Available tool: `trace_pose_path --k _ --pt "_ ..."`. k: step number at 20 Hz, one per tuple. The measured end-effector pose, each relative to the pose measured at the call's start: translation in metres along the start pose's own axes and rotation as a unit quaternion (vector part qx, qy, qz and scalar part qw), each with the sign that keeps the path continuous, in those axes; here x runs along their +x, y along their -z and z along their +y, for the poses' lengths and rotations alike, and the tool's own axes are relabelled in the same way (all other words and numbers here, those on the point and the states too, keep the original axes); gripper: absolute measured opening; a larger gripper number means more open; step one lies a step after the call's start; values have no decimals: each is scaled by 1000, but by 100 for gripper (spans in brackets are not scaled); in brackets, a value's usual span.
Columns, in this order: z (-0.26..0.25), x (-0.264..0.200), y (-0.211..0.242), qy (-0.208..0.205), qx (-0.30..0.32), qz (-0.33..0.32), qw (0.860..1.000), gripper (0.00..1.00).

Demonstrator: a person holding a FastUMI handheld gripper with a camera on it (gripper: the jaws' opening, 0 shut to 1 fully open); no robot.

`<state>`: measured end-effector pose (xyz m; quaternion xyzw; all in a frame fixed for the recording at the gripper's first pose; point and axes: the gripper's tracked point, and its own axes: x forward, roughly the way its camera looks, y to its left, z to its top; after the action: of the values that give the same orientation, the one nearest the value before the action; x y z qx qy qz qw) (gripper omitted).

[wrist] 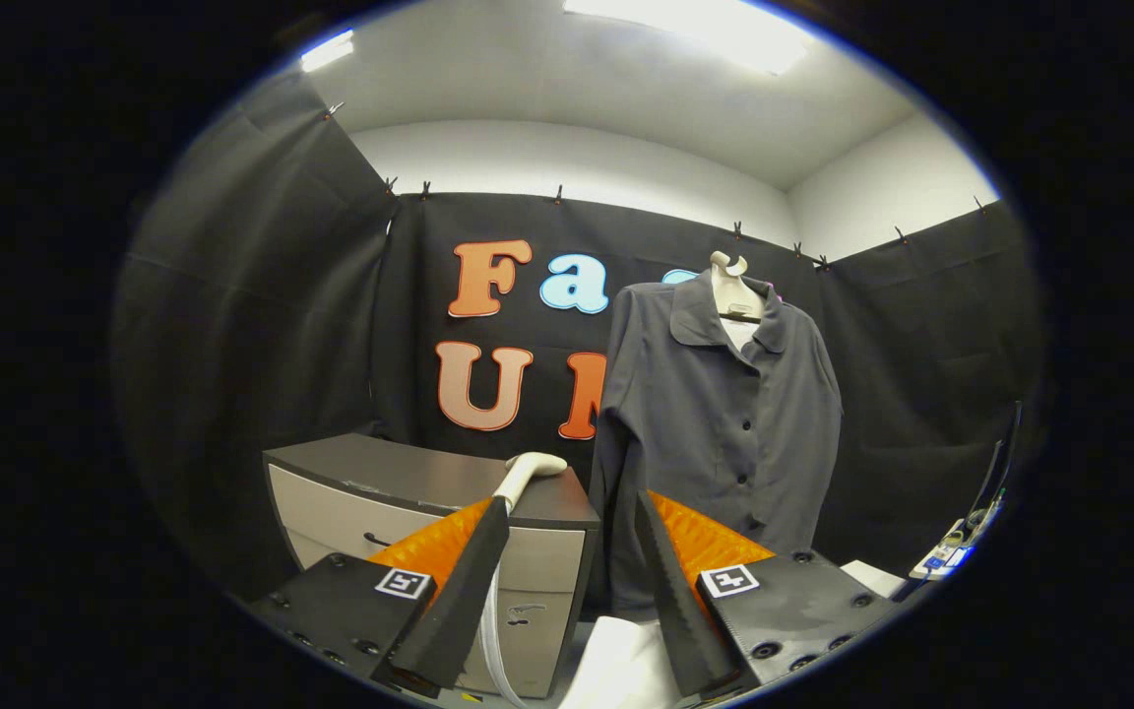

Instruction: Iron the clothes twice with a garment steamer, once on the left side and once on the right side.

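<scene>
Gripper [567, 507] open, steamer [528, 473] ahead, shirt [720, 433] beyond

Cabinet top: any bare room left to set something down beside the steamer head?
The cabinet top is bare across its far half. The steamer head crowds the corner nearest the shirt, its hose hanging down the front. The gripper is open, holding nothing.

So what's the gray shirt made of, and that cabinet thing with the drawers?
The shirt looks like thin woven cloth, matte: it hangs in soft folds with no shine. The cabinet seems to be laminated board or wood, smooth: flat hard panels, dark top, pale drawer fronts. The steamer head lying on it looks like pale plastic. The gripper is open, holding nothing.
</scene>
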<state>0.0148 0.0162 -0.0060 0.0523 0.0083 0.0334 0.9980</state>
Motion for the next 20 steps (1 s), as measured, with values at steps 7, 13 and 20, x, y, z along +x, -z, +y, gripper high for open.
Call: trace_pose_path --k 7,13,20 --pt "-4 -1 -3 2 4 -1 1000 84" --pt "-3 -3 -5 4 1 -4 1000 84" --pt "4 -6 -6 -1 3 -5 1000 84"
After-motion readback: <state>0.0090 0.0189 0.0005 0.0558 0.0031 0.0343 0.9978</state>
